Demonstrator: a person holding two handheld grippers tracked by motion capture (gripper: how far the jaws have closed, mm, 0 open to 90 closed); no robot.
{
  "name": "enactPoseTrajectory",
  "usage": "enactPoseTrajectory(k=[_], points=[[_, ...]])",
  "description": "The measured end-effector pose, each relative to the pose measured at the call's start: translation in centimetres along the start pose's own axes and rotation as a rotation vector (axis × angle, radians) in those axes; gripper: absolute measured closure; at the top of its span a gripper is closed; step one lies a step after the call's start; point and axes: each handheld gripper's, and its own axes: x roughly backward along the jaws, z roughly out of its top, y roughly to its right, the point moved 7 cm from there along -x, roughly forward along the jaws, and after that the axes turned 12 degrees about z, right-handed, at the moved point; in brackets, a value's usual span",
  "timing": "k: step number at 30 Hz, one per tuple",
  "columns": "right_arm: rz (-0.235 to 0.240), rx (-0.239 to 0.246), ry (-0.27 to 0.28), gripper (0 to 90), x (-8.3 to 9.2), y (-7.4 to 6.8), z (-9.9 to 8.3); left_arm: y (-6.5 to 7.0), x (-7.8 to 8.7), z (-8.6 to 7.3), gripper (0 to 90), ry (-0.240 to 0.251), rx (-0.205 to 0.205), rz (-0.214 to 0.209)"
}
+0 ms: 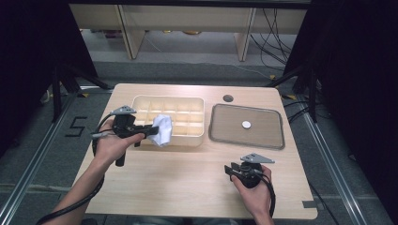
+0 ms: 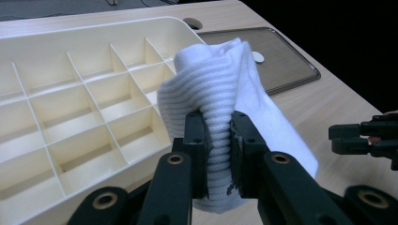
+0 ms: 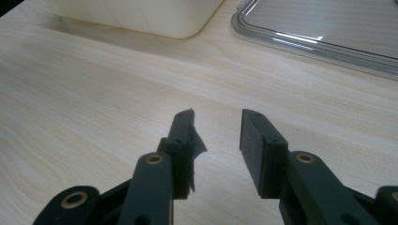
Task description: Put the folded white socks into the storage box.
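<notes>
Pinching a white sock [image 2: 220, 93], left tongs [image 2: 218, 140] reveal its ribbing.

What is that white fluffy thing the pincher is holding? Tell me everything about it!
It looks like a white sock, a soft ribbed knit bunched into a crumpled bundle. The left gripper pinches it in the middle, its black jaws squeezing the fabric so folds bulge above and hang below. It is held up off the wooden table, at the front right corner of the cream divided box. From above, it partly overlaps the box's rim. Whether it touches the box, I cannot tell.
</notes>
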Motion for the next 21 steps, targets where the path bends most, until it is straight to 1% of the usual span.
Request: enactPoseTrajectory(k=[1,3,4,5,6,9,11,12,13,14,15,16,18,19,20,21], points=[[0.001,0.0,0.001,65.8,0.0,0.0,0.0,-0.2,0.0,0.2,78.5,0.004,0.001,0.003],[0.013,-0.015,0.004,65.8,-0.1,-0.1,0.0,-0.5,0.0,0.4,78.5,0.008,0.005,0.011],[0.008,-0.003,0.002,65.7,-0.1,0.0,0.0,-0.6,0.0,0.5,78.5,0.009,0.006,0.012],[0.002,-0.002,-0.001,65.7,-0.1,0.0,0.0,-0.7,0.0,0.7,78.5,0.012,0.009,0.017],[0.008,-0.002,0.008,65.6,-0.1,0.0,0.0,-0.9,0.0,0.8,78.5,0.012,0.01,0.02],[0.006,-0.005,-0.001,65.5,-0.1,0.0,0.0,-1.2,0.1,1.1,78.5,0.021,0.014,0.027],[0.002,-0.003,-0.003,65.2,-0.1,-0.1,0.0,-1.7,0.1,1.6,78.5,0.029,0.019,0.03],[0.015,-0.014,-0.003,65.2,-0.2,-0.2,0.0,-1.9,0.1,1.7,78.5,0.027,0.02,0.037],[0.013,-0.006,0.003,65.1,-0.1,-0.1,0.1,-2.1,0.0,1.9,78.5,0.031,0.026,0.041],[0.003,-0.005,-0.001,65.1,-0.1,-0.1,0.0,-2.4,0.0,2.0,78.4,0.03,0.031,0.047],[0.003,-0.003,-0.001,65.1,0.0,-0.1,0.0,-2.6,-0.1,2.1,78.5,0.029,0.031,0.047],[0.002,-0.013,0.0,65.1,0.0,-0.1,0.0,-2.8,-0.2,2.1,78.5,0.026,0.029,0.055],[0.002,-0.013,0.001,65.0,0.0,-0.1,0.0,-3.2,-0.4,2.3,78.4,0.032,0.038,0.064],[0.002,-0.013,0.001,65.0,0.0,-0.1,0.0,-3.5,-0.5,2.3,78.4,0.023,0.037,0.065],[0.002,-0.013,0.001,65.0,0.0,-0.1,0.0,-3.5,-0.5,2.3,78.5,0.023,0.037,0.065],[0.003,-0.004,0.001,65.0,-0.1,-0.1,0.0,-4.0,-0.8,2.3,78.4,0.018,0.042,0.072]])
